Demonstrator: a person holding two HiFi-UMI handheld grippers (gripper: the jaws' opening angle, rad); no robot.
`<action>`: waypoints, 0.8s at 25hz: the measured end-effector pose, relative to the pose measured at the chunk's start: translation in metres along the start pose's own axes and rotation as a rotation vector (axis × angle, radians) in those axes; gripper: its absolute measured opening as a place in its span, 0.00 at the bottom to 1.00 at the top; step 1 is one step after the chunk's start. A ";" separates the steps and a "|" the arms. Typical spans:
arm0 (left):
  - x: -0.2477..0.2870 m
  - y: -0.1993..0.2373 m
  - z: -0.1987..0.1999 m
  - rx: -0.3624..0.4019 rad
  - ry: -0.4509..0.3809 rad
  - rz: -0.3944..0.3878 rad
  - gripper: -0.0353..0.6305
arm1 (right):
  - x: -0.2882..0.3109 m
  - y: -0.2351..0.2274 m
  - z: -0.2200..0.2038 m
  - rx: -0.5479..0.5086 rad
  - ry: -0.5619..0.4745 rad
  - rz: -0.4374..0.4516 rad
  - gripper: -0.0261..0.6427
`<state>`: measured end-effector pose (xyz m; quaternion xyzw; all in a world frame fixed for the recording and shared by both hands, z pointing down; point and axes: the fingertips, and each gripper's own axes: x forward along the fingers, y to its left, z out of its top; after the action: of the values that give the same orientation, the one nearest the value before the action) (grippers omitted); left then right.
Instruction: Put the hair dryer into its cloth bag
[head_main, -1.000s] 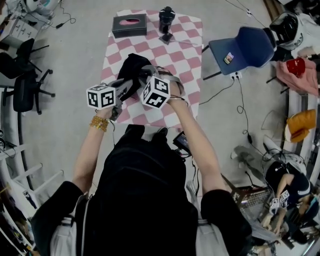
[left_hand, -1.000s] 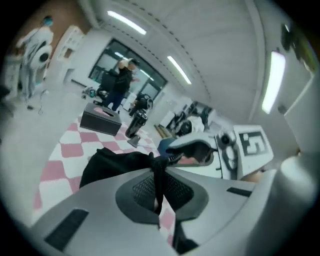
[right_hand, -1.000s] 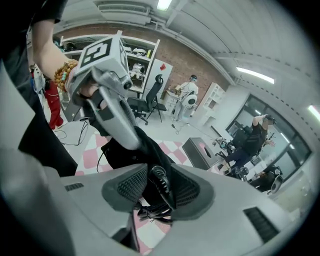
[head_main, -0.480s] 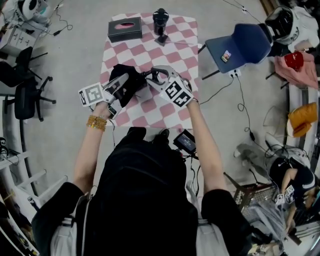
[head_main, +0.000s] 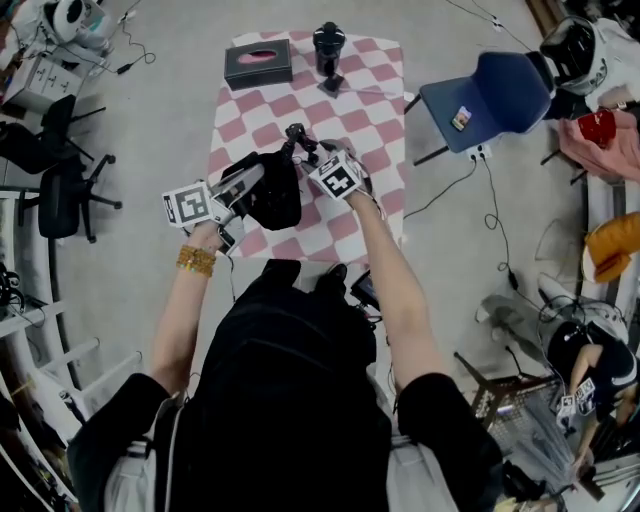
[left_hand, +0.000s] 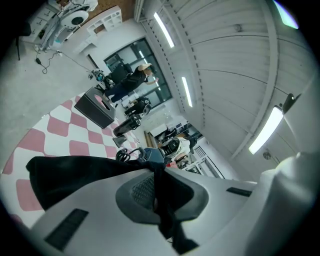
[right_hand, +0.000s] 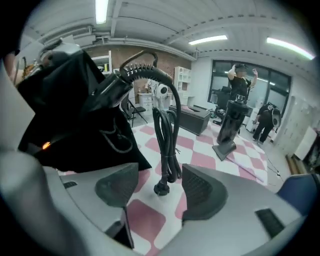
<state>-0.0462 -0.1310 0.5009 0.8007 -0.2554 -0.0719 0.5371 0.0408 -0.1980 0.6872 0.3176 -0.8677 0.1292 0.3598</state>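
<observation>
Pinching a fold of the black cloth bag, the left gripper has its jaws pressed together on the fabric and holds the bag up off the checked table. The right gripper has just been opening its jaws. They stand spread wide, and the bundled cord hangs in the gap between them, gripped by neither pad. Its plug dangles just above the tablecloth.

The hair dryer appears to sit mostly inside the bag, with only its handle end and the cord arching out of the mouth. The step in hand looks like tucking that cord in.

To do it well, the right jaws should close on the bundle a little above the plug, where the loops lie together. They can then lift it and feed it over the rim without pulling the dryer back out. The left grip should hold the bag's mouth high and slack.
</observation>
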 end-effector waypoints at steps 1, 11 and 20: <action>-0.005 0.009 -0.002 0.024 0.015 0.055 0.08 | 0.010 0.000 0.009 -0.004 0.002 -0.001 0.43; -0.026 0.021 -0.003 0.007 -0.020 0.072 0.08 | 0.059 -0.009 0.046 -0.077 0.067 -0.050 0.42; -0.041 0.005 0.001 0.119 0.011 -0.098 0.08 | 0.077 0.032 0.068 -0.409 0.045 0.128 0.39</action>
<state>-0.0830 -0.1134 0.4991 0.8431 -0.2169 -0.0783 0.4858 -0.0585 -0.2401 0.6934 0.1793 -0.8860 -0.0202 0.4272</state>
